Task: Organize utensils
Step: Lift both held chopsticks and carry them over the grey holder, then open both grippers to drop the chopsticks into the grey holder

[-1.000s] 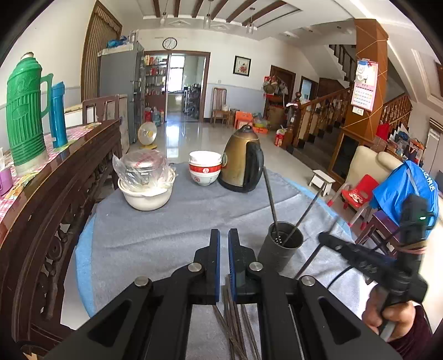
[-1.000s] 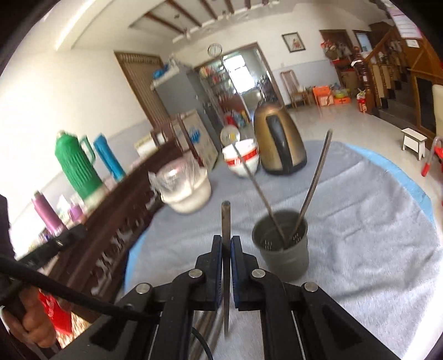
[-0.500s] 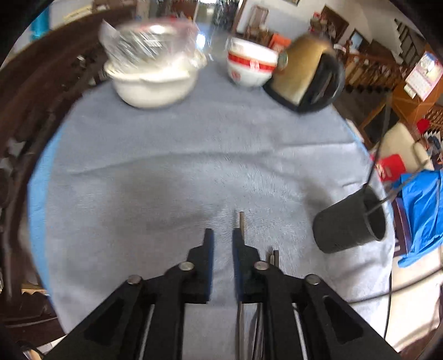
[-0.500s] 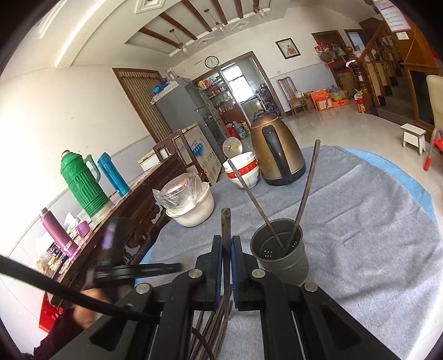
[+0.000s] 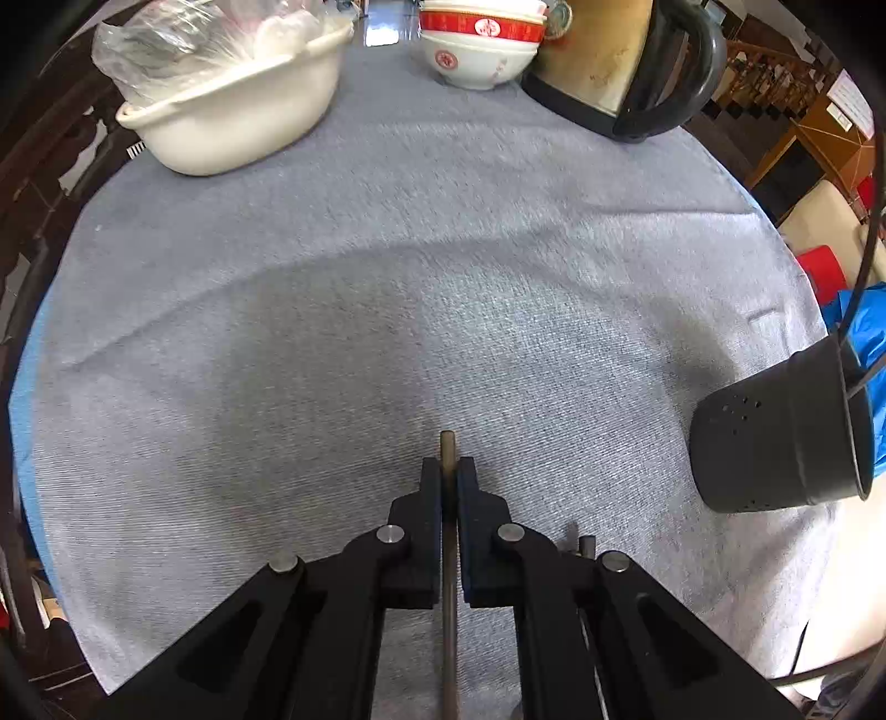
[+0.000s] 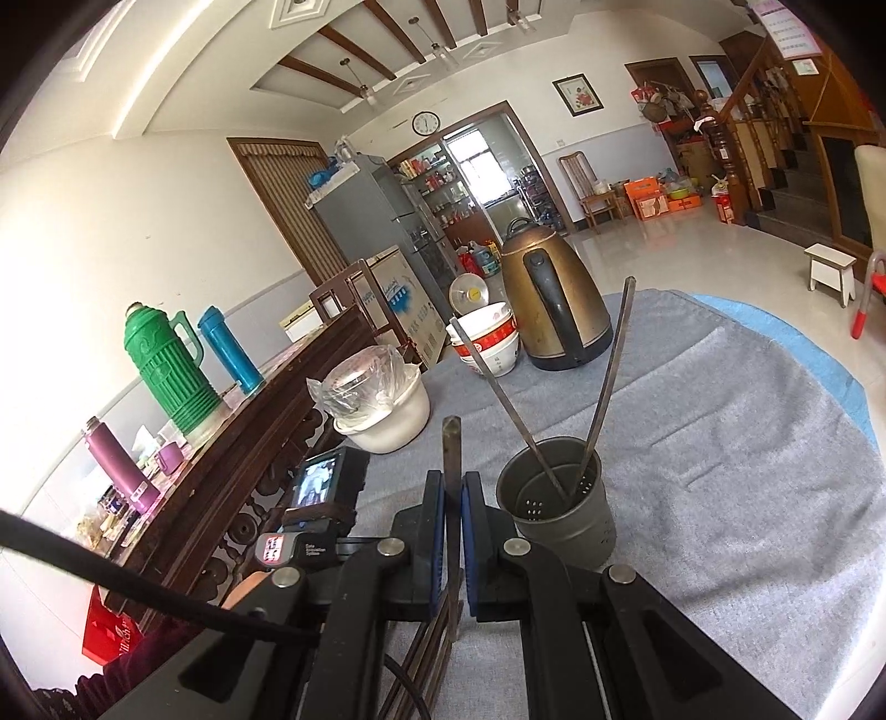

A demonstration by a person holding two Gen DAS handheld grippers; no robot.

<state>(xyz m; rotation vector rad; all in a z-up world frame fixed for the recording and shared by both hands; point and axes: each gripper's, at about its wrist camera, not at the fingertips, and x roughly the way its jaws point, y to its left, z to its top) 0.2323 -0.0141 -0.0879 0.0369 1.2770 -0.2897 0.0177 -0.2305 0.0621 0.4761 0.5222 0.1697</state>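
Note:
My left gripper [image 5: 448,471] is shut on a thin dark chopstick [image 5: 447,446] low over the grey cloth [image 5: 387,277]; more chopsticks [image 5: 586,545] lie just right of it. The dark perforated utensil holder [image 5: 775,437] stands at the right edge. In the right wrist view my right gripper [image 6: 454,482] is shut on another chopstick [image 6: 451,443], held upright just left of the holder [image 6: 559,509], which has two chopsticks [image 6: 609,376] leaning in it. Several chopsticks [image 6: 426,659] lie on the cloth under that gripper.
A white basin with a plastic bag [image 5: 232,94], red-and-white bowls [image 5: 482,50] and a bronze kettle [image 5: 620,66] stand at the table's far side. A carved wooden sideboard [image 6: 232,459] with thermoses [image 6: 166,371] runs along the left. The left hand's device [image 6: 321,498] shows beside it.
My left gripper tilted down to the cloth, moved in over a chopstick and shut on it. My right gripper stayed shut on its chopstick, near the holder.

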